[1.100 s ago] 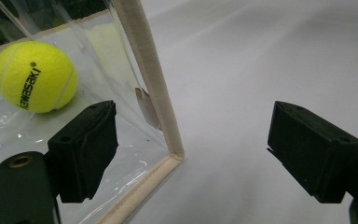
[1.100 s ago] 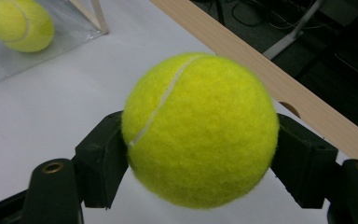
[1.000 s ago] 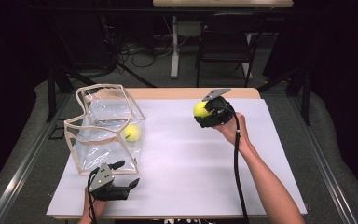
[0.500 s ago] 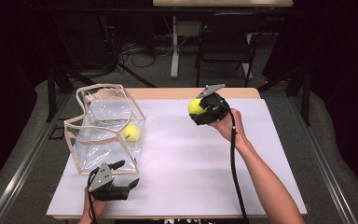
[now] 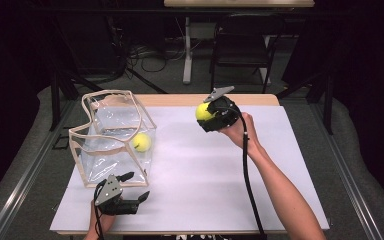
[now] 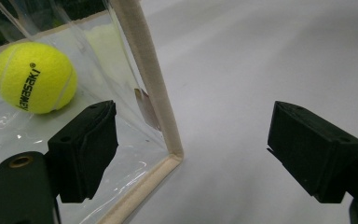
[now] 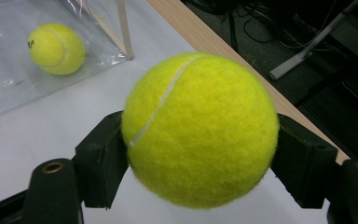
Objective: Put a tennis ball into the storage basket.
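Held ball: a yellow tennis ball sits clamped between the two black jaws of the right hand-held gripper, raised above the far part of the table, well apart from the bag.
Right hand-held gripper: closed on the ball at its widest girth, one pad on each side; the felt bulges slightly past the pads.
Left hand-held gripper: jaws wide apart with nothing between them, resting low near the table's front edge, just beside the bag's near corner.
Second ball: another tennis ball lies inside the clear bag, on its floor near the right wall.
Bag: soft transparent plastic with a beige trimmed rim, standing open at the top; the walls look limp and likely to buckle if pushed.
Handling of the ball: probably light, springy and fuzzy, so the felt gives good friction; it is round, so an off-centre pinch could squirt it out.
Where to hold: across the middle, as now; firm but not crushing.
Risk: it will likely bounce and roll if let go from a height.
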Tool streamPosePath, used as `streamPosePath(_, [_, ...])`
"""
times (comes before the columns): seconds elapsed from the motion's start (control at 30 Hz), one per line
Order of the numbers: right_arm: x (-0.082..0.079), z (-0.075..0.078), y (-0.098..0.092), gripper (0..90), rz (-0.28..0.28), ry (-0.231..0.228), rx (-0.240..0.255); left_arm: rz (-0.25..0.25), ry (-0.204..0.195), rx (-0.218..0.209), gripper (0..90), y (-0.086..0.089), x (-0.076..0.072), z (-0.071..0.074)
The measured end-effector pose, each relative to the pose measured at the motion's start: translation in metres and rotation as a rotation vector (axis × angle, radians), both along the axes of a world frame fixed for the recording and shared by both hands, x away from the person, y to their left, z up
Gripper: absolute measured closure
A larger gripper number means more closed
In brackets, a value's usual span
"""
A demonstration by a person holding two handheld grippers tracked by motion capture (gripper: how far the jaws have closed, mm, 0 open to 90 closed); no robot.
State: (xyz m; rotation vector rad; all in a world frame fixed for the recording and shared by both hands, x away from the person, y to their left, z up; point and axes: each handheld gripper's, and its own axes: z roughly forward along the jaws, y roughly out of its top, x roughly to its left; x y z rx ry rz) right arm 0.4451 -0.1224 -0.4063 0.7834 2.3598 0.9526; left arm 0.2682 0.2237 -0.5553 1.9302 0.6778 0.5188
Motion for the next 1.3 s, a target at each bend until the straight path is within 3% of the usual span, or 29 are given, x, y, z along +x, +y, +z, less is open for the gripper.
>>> streamPosePath(1.3, [0.005, 0.025, 0.044, 25.9, 0.083, -0.029, -0.009, -0.002, -0.001, -0.002, 16.0, 0.0, 0.0, 0.0])
